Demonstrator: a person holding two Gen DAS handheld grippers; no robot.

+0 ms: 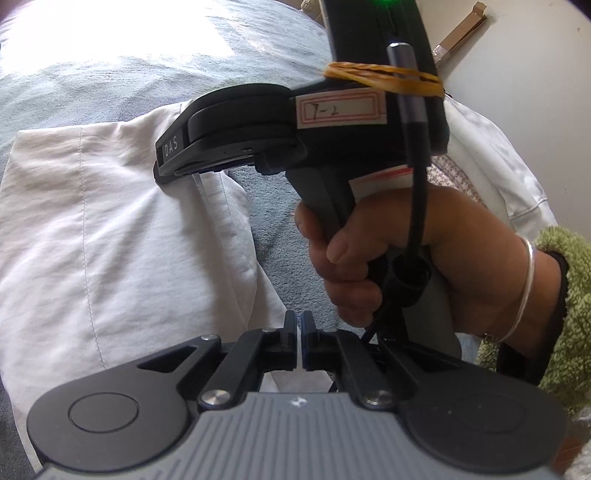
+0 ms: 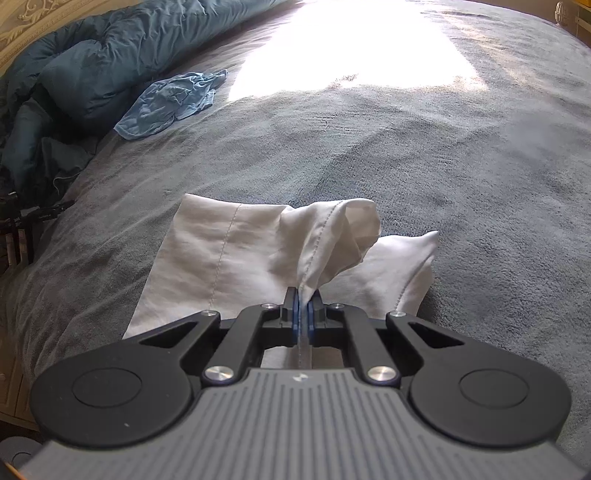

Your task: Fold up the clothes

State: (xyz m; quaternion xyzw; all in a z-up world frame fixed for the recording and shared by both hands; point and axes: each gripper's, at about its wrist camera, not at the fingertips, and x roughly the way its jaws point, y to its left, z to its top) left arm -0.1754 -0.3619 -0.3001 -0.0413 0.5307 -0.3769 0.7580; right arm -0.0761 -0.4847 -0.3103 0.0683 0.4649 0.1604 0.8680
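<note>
A white garment (image 1: 92, 229) with stitched seams lies on the grey-blue bed cover (image 1: 110, 85). My left gripper (image 1: 299, 321) is shut, with white cloth showing between and under its pads. In the left wrist view the right gripper (image 1: 166, 162) is held by a hand over the garment's edge. In the right wrist view my right gripper (image 2: 303, 295) is shut on a seamed fold of the white garment (image 2: 229, 251), lifting it into a peak.
A crumpled light blue garment (image 2: 173, 99) lies further back on the bed cover (image 2: 443, 155). A dark teal duvet (image 2: 74, 70) is bunched along the left. A cardboard piece (image 1: 461, 33) leans on the wall.
</note>
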